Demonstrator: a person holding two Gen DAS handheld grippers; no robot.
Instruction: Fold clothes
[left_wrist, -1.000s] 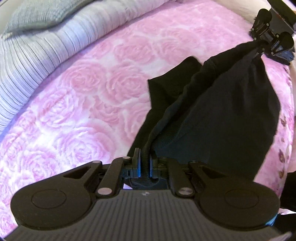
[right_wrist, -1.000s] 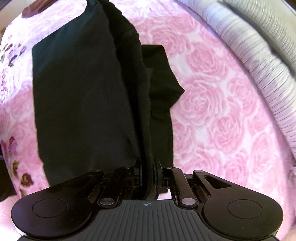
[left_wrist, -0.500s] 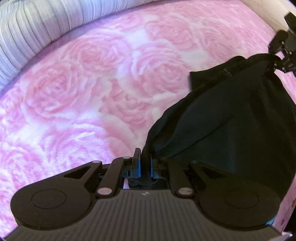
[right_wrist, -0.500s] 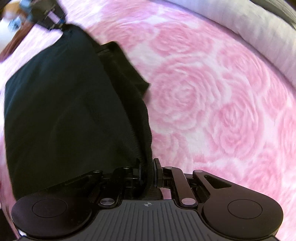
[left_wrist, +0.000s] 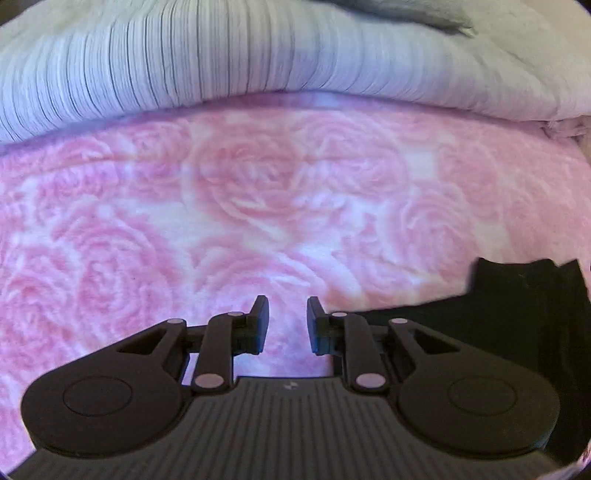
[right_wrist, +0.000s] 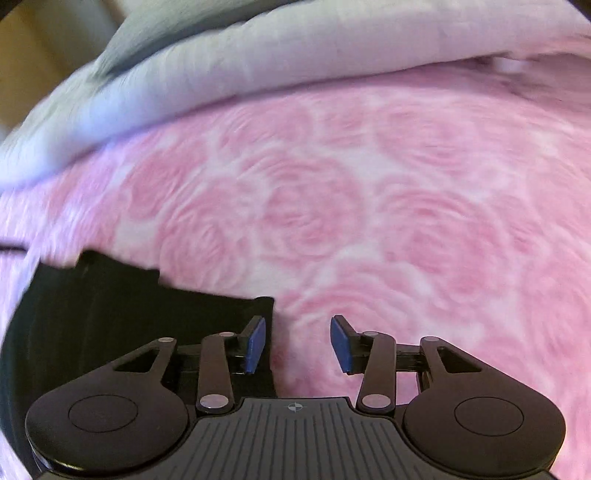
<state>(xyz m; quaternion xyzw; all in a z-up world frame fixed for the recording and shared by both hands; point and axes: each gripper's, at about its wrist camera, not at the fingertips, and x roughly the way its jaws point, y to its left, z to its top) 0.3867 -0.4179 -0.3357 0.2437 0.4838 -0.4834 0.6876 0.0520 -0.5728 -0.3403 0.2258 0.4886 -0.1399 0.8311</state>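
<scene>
A black garment (left_wrist: 524, 314) lies flat on the pink rose-patterned blanket (left_wrist: 258, 206), at the lower right of the left wrist view. In the right wrist view the same black garment (right_wrist: 122, 306) fills the lower left. My left gripper (left_wrist: 287, 312) hovers over bare blanket just left of the cloth's edge; its jaws are opening and nothing is between them. My right gripper (right_wrist: 298, 332) points down at the blanket (right_wrist: 369, 206) just right of the garment's corner. Its jaws are opening wide, with only blanket showing between the blue pads (right_wrist: 255, 341).
A rolled grey-white striped duvet (left_wrist: 221, 62) runs along the far side of the blanket, and appears blurred as the duvet (right_wrist: 221, 70) in the right wrist view. A darker grey cloth (left_wrist: 406, 14) lies on top of it.
Both grippers let go of the black garment and opened. Both have rolled and come down towards the blanket; the garment now lies flat beside them instead of hanging between them.
</scene>
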